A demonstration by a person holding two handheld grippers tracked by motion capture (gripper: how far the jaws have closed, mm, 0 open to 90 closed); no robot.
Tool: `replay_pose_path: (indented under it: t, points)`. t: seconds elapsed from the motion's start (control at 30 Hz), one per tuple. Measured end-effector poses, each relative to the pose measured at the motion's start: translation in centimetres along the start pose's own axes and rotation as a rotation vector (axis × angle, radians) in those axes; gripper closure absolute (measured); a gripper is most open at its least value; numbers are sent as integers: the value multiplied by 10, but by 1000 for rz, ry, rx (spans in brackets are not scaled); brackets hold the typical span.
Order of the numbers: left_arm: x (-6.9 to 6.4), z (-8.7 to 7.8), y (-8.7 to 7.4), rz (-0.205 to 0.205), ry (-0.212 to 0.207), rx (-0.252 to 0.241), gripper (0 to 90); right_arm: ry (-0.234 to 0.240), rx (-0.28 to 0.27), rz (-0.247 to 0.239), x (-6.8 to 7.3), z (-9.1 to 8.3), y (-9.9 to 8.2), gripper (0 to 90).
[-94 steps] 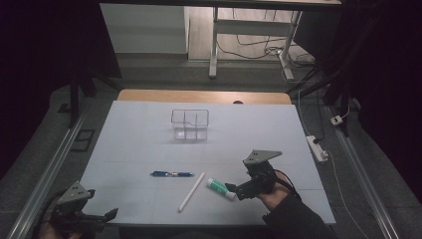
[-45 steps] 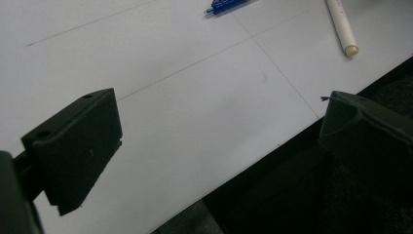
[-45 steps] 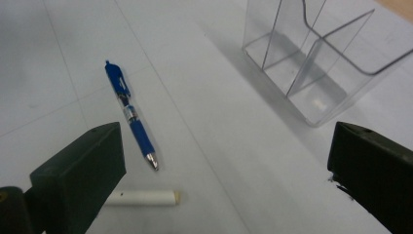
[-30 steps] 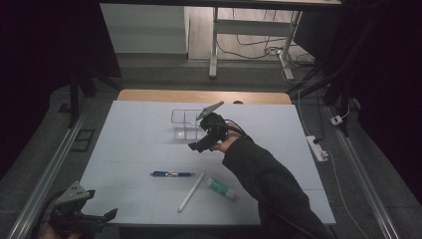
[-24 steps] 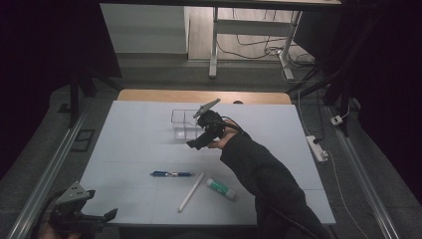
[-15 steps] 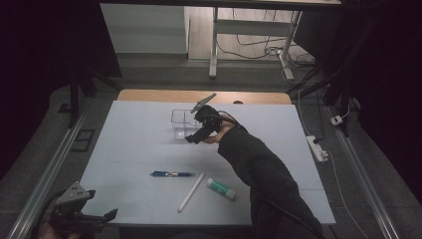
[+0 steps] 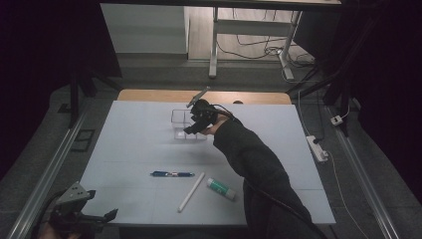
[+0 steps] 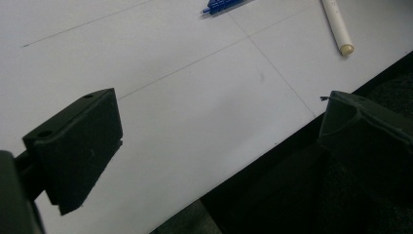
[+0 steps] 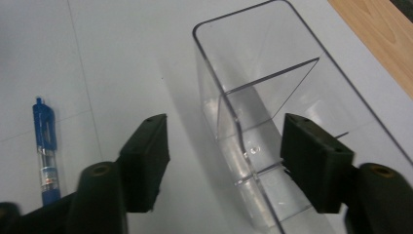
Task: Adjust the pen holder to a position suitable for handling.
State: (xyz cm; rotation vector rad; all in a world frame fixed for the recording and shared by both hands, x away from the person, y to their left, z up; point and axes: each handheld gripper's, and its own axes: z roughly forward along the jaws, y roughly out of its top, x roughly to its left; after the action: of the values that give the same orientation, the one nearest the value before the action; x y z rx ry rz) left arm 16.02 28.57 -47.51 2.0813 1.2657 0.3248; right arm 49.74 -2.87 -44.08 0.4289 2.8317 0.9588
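Note:
A clear plastic box (image 7: 179,120) with inner dividers stands at the far middle of the white table (image 7: 124,149). My right gripper (image 7: 190,130) reaches over the box's right part. In the right gripper view this gripper (image 9: 229,158) straddles a wall of the clear box (image 9: 253,92): one jaw is outside it, the other over a compartment. The jaws have just been closing, but a gap shows beside the wall. My left gripper (image 7: 102,219) rests at the front left corner. In its own view the left gripper (image 8: 219,141) stands open with nothing between its jaws.
A blue pen (image 7: 171,174), a white stick (image 7: 191,191) and a green-capped glue stick (image 7: 221,189) lie near the front. The pen (image 9: 45,146) also lies left of the box. A wooden strip (image 7: 149,95) borders the table's far edge. A power strip (image 7: 316,148) lies at the right.
My right gripper has left the glue stick on the table, gone up to the clear box, and edged left over it with narrower jaws. The left gripper has kept still.

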Motion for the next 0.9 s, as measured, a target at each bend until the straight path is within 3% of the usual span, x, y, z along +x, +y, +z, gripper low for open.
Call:
replay_pose_path:
  t: [0.2,0.3,0.4,0.57,0.7,0.83,0.9]
  points:
    - [0,0,0,2,-1,1,26,17,36,-59,-7,5,7,597]
    - [0,0,0,3,-1,1,27,23,54,-77,-8,8,8,626]
    - [0,0,0,2,0,2,27,25,77,-111,-8,12,11,718]
    - [0,0,0,4,0,2,28,28,116,-135,-8,14,11,788]
    - [0,0,0,6,-1,2,29,39,118,-155,-8,15,11,819]
    - [-1,0,0,6,-1,2,29,47,138,-199,-6,14,13,881]
    - [-1,0,0,6,0,2,29,57,139,-177,-6,15,14,886]
